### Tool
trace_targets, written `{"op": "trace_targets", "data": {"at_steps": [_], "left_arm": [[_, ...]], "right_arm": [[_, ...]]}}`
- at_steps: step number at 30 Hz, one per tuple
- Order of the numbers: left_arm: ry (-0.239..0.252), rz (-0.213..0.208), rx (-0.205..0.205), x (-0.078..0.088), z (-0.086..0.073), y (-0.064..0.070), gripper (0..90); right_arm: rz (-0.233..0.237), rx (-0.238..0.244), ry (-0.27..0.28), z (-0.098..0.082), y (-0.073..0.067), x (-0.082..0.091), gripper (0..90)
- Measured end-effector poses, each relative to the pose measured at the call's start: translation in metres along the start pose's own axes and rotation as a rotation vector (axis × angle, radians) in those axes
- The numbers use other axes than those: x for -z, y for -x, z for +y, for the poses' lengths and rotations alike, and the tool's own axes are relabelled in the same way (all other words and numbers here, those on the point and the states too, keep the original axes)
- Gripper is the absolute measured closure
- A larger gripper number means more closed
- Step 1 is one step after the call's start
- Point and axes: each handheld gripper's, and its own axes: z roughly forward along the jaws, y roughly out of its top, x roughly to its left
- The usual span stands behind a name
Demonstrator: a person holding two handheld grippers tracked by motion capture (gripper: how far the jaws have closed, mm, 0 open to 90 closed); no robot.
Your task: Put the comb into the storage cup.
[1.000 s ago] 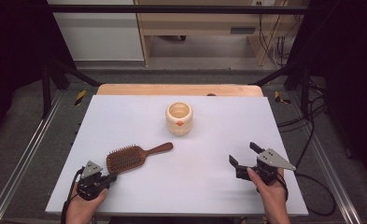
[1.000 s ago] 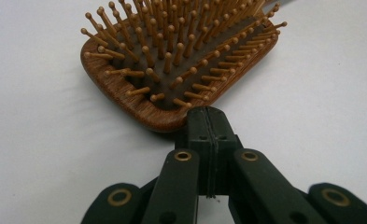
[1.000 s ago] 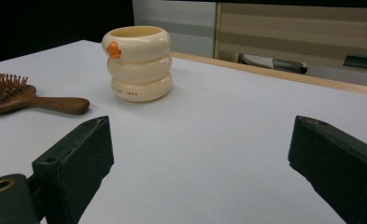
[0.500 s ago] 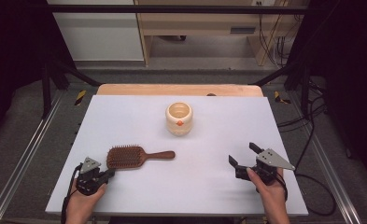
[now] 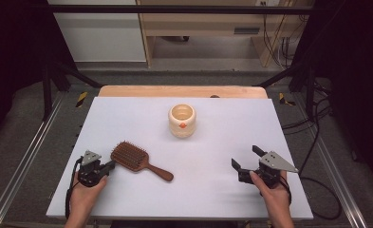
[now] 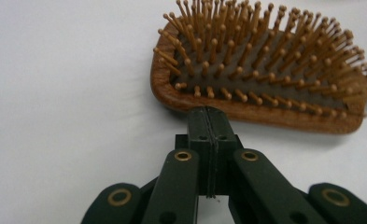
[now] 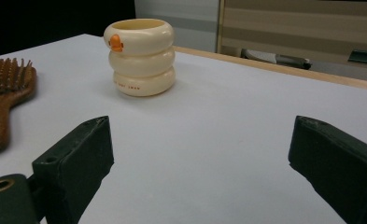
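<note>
A cream ringed cup (image 5: 181, 120) with an orange mark stands upright mid-bench on the white bench (image 5: 222, 190), alone.

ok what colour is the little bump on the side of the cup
Orange, on a cream cup; the right gripper view shows it best.

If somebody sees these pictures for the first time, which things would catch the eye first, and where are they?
First the wooden hairbrush, lying bristles up at the front left of the white table, with the shut left claw right at the edge of its head. Next the cream cup, shaped like stacked rings with an orange mark, standing alone in the middle. At the front right, the right claw is wide open over bare table.
</note>
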Motion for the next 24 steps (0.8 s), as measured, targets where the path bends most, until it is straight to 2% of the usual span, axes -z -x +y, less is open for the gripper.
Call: {"op": "trace_targets", "data": {"at_steps": [10,22,24], "left_arm": [[-0.028,0.007,-0.015,-0.018,0.019,-0.006,90.0],[-0.066,-0.018,-0.037,-0.043,0.042,-0.011,90.0],[-0.075,-0.036,-0.032,-0.049,0.048,-0.011,90.0]], "right_arm": [[0.008,0.004,-0.006,0.0,-0.001,0.0,7.0],[0.017,0.009,-0.014,0.0,-0.002,-0.002,7.0],[0.02,0.012,-0.015,0.0,-0.003,-0.002,7.0]]}}
